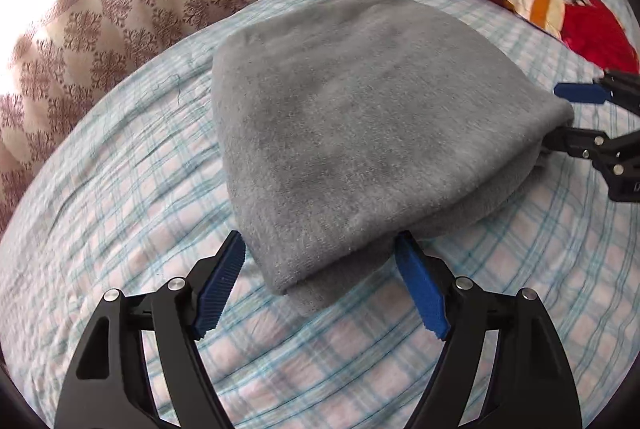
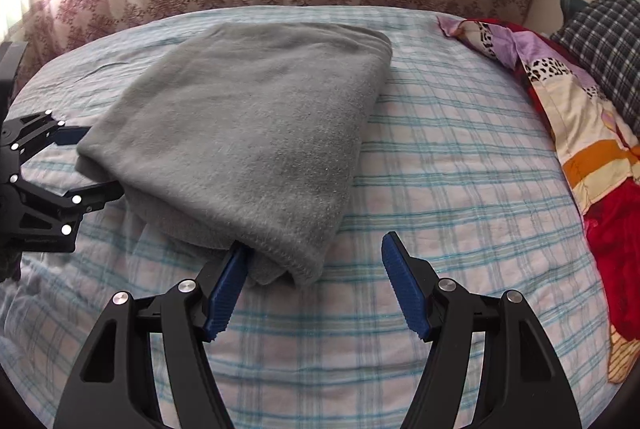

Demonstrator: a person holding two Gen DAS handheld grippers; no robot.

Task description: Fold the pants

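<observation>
Both spread, pinching nothing: left tool straddling near corner of pants, right tool just beside opposite corner.

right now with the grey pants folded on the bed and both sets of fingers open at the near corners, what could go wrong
1. The right gripper has its left finger against the folded edge of the grey pants; pulling back could drag that layer and loosen the fold.
2. The left gripper straddles a corner where a lower layer peeks out; closing might catch only the top layer.
3. The checked sheet is soft and wrinkled, so a low pinch may grab it too.
</observation>
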